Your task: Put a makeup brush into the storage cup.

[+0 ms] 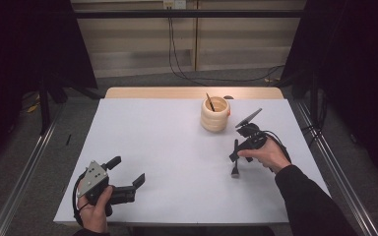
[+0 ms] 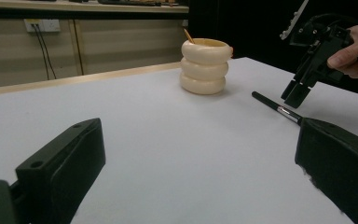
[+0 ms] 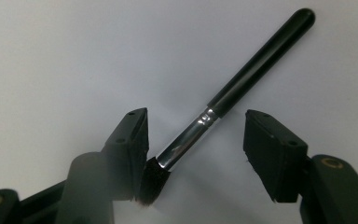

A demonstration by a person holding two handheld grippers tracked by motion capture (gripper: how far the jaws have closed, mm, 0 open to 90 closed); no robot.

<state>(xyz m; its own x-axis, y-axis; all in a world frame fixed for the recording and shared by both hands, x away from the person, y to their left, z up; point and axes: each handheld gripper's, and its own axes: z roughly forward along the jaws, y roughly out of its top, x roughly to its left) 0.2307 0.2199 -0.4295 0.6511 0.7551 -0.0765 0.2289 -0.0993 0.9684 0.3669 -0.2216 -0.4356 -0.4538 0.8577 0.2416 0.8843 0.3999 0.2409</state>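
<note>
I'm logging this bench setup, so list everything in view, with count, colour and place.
Brush: one, black handle, silver ferrule, dark bristles; lying on the table between the right tongs' jaws, pads not yet pressing it.
Holder: one, cream, ringed; far side of the table, a thin dark stick leaning inside.
Table: one, white top, wooden far edge.
Cables: black, on the floor and wall behind the table.
Left tongs: black, open, near left of the table, held in a hand.
Right tongs: black, open astride the brush, held in a hand with a dark sleeve.
</note>
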